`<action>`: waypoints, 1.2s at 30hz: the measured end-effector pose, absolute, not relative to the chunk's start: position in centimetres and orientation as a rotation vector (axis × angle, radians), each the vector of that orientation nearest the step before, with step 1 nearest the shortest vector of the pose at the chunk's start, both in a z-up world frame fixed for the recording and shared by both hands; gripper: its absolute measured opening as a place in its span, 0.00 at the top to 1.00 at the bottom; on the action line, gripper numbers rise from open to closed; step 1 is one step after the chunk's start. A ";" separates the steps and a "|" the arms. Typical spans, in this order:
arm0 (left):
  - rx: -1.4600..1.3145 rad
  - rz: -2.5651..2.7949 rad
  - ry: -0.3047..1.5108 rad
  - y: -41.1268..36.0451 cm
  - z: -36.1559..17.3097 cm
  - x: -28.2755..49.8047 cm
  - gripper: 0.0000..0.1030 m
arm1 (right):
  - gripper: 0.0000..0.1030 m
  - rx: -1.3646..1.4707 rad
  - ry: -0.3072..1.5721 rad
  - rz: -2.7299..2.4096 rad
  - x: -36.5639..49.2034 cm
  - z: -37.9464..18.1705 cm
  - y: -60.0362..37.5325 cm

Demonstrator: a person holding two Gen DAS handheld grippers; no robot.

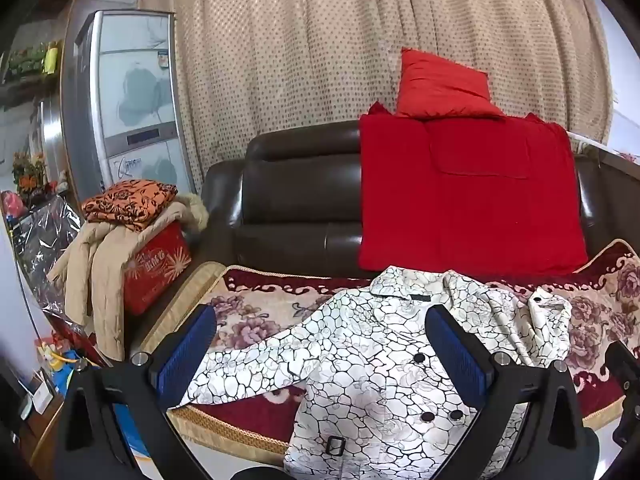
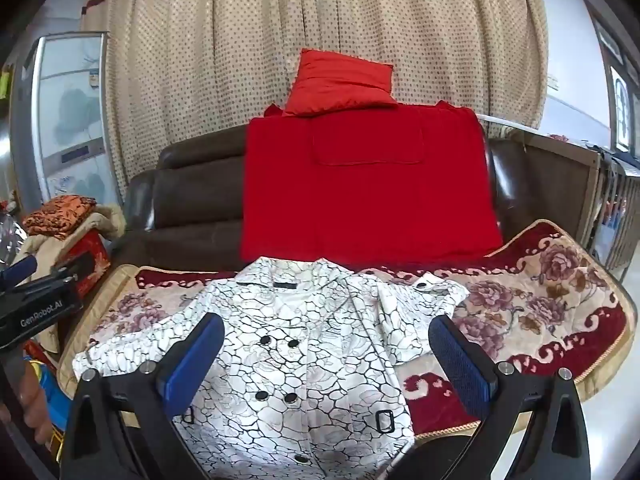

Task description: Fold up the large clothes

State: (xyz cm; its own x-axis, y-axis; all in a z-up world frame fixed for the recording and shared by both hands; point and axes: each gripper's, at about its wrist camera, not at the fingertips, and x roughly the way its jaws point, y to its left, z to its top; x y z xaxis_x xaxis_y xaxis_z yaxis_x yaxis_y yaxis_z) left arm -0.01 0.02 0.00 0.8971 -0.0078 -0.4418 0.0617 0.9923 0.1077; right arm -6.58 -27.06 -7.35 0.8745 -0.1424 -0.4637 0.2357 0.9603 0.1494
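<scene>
A white coat with a black crackle print and black buttons (image 1: 372, 364) lies face up on the floral sofa cover (image 1: 256, 316), collar toward the backrest, hem hanging over the front edge. Its left sleeve stretches out to the left; the right sleeve is folded in a heap. It also shows in the right wrist view (image 2: 304, 344). My left gripper (image 1: 320, 352) is open and empty, hovering over the coat's left chest. My right gripper (image 2: 326, 360) is open and empty above the coat's button front. The left gripper's body shows at the left edge of the right wrist view (image 2: 36, 300).
A dark leather sofa (image 1: 296, 192) carries a red blanket (image 1: 468, 196) and a red cushion (image 1: 440, 84) on its backrest. A red box (image 1: 156, 268) with a beige jacket and an orange patterned cloth (image 1: 128, 200) stands to the left. A curtain hangs behind.
</scene>
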 end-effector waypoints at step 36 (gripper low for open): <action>0.200 -0.124 0.498 -3.0 -2.8 2.4 0.00 | 0.00 0.207 0.552 -0.280 -1.3 -9.0 -27.8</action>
